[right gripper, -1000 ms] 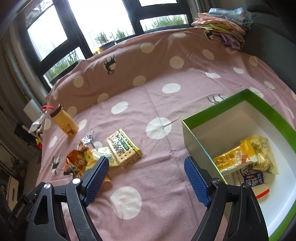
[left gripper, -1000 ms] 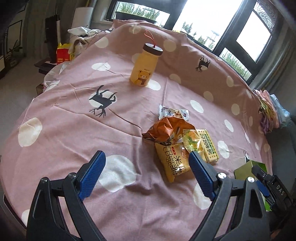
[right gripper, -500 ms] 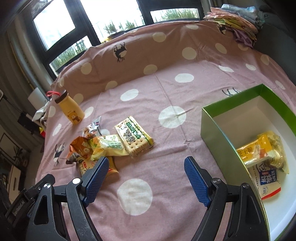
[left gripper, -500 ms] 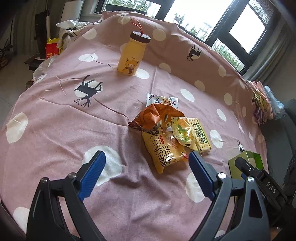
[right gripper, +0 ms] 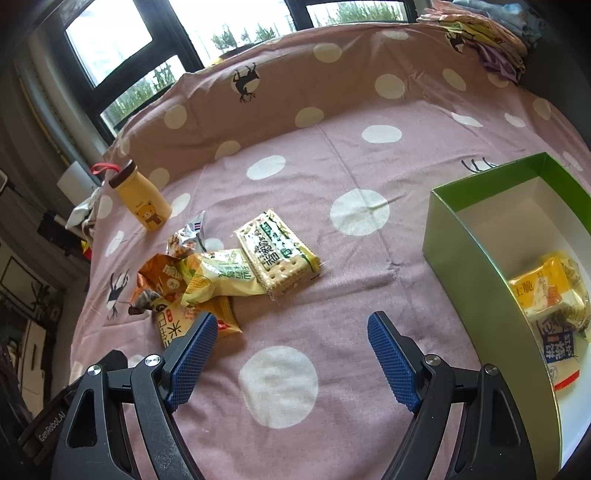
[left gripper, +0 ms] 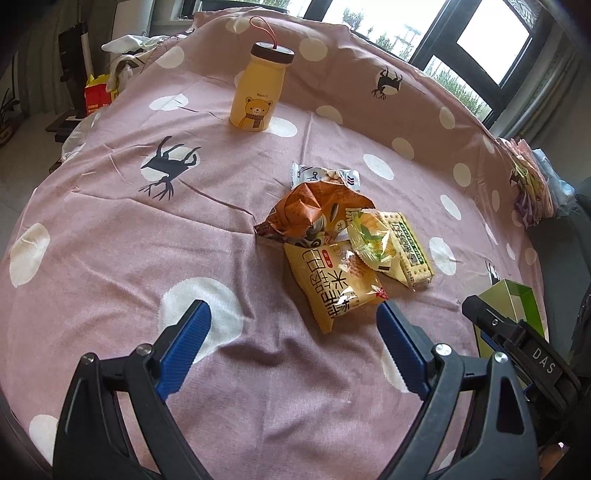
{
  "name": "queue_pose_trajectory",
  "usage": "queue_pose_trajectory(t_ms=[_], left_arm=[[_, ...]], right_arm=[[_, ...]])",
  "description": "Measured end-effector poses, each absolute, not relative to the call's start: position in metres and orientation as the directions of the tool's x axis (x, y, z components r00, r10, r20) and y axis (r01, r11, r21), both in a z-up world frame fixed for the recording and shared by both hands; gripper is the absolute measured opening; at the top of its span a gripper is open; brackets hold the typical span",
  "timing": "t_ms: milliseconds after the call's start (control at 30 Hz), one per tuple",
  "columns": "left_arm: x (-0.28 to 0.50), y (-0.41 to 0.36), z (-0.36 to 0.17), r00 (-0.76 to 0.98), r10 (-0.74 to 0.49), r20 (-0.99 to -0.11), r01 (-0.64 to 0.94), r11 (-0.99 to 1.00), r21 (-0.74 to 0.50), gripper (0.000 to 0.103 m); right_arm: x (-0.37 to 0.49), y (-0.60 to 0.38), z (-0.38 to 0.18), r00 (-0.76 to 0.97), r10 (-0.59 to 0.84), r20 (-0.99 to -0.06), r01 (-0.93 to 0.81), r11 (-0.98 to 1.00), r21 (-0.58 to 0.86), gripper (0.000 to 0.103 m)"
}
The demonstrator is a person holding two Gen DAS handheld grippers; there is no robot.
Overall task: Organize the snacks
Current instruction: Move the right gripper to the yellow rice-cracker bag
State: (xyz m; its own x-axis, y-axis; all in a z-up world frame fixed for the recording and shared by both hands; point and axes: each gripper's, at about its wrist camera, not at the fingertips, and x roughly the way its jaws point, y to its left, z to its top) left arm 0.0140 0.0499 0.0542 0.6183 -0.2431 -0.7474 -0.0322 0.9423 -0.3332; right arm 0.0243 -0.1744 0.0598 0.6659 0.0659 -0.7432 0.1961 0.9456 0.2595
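Left gripper [left gripper: 290, 338]: jaws spread wide, nothing between the blue pads, angled down over the pink dotted cloth [left gripper: 110, 240]. Its right pad sits just short of the yellow packet [left gripper: 332, 284], not touching it.

Right gripper [right gripper: 290, 349]: jaws likewise wide apart and empty, tilted down at the cloth above a white dot. Its left pad overlaps the near edge of the yellow packet [right gripper: 173, 328] in view; contact cannot be told. Its black frame also shows at the right edge of the left view, beside the box.

Snack pile, ahead of both grippers, loose on the cloth:
- yellow packet, nearest, flat.
- orange bag [left gripper: 314, 214], crumpled, behind it and overlapping it.
- corn packet [left gripper: 373, 240], pale yellow-green, lying across the orange bag and the cracker pack.
- cracker pack [right gripper: 277, 253], green-edged, flat, on the side of the pile toward the box.
- silver wrapper [left gripper: 325, 175], farthest, touching the orange bag.

Box [right gripper: 465, 243]: green outside, white inside, open-topped, to the right of the right gripper, well apart from the pile. Inside: a yellow pack [right gripper: 543, 291] resting on a white-and-blue pack [right gripper: 557, 347].

Bottle [left gripper: 258, 90]: yellow, bear print, brown cap, red loop, upright beyond the pile.

Folded cloths [right gripper: 480, 29]: stacked at the far edge.
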Motion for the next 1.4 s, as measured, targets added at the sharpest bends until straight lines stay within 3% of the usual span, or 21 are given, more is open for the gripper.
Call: queue_pose_trajectory(t_ms=[633, 1400], left_arm=[[0.020, 0.043, 0.041, 0.572, -0.203, -0.795, -0.043, 0.960, -0.276, 0.091], [0.022, 0.051, 0.038, 0.555, -0.202, -0.807, -0.073, 0.955, -0.289, 0.091]], right_arm=[[0.032, -0.176, 0.046, 0.642, 0.031, -0.766, 0.232, 0.944, 0.232, 0.084], [0.035, -0.170, 0.041, 0.652, 0.120, -0.749, 0.194, 0.928, 0.318, 0.084]])
